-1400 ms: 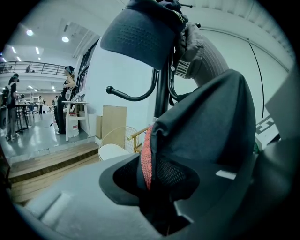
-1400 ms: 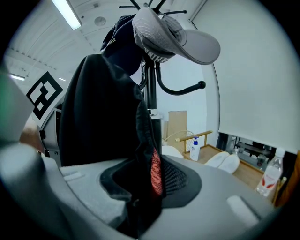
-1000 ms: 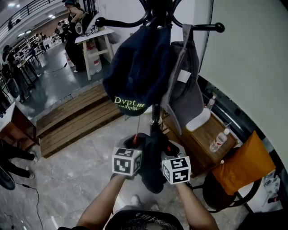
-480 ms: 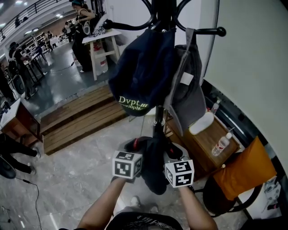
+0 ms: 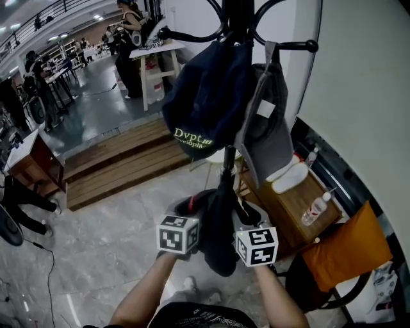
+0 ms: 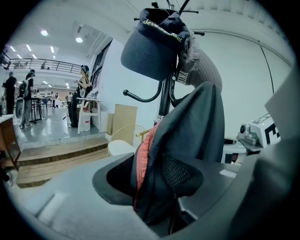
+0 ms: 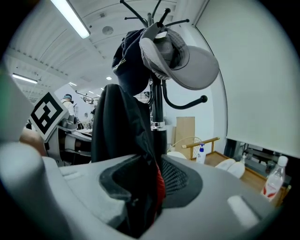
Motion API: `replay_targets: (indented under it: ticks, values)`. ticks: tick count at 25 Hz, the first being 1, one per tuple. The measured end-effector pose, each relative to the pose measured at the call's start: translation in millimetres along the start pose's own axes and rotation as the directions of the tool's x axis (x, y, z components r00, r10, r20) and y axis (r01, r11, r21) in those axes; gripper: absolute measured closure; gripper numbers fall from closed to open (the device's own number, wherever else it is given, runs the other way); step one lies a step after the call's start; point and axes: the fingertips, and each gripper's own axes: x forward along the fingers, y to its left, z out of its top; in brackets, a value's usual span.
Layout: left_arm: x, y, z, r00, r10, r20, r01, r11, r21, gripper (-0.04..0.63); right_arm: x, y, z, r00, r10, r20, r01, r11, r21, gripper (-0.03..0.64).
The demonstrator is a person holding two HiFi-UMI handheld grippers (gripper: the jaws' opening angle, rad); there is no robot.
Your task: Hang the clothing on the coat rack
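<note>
A black coat rack (image 5: pixel 238 14) carries a navy cap (image 5: pixel 205 102) and a grey cap (image 5: pixel 269 128) on its upper hooks. Just below them, against the pole, a dark garment (image 5: pixel 218 238) with red lining hangs between my two grippers. My left gripper (image 5: pixel 192 206) has the fabric (image 6: pixel 187 136) bunched between its jaws, which are opening. My right gripper (image 5: pixel 246 215) is shut on the other side of the same garment (image 7: pixel 122 136). The rack pole (image 7: pixel 157 108) rises right behind the cloth, with a lower hook (image 7: pixel 185 101) curving to the right.
A low wooden table (image 5: pixel 291 205) with a plastic bottle (image 5: pixel 315 208) stands right of the rack, a chair with an orange cushion (image 5: pixel 339 246) beside it. A wooden platform (image 5: pixel 122 163) lies left. People and a white table (image 5: pixel 157 54) are far back. A wall (image 5: pixel 365 96) bounds the right.
Both grippers and the garment keep their place below the caps. The head view has shifted a little, so the rack and room sit slightly further right.
</note>
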Motion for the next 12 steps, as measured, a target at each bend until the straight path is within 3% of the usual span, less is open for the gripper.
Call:
replay_targets:
  ticks: [12]
  values:
    - [-31, -8, 6, 0.999, 0.004, 0.035, -0.004, 1.0, 0.002, 0.436, -18, 15, 15, 0.999, 0.005, 0.04, -0.005, 1.0, -0.006, 0.5]
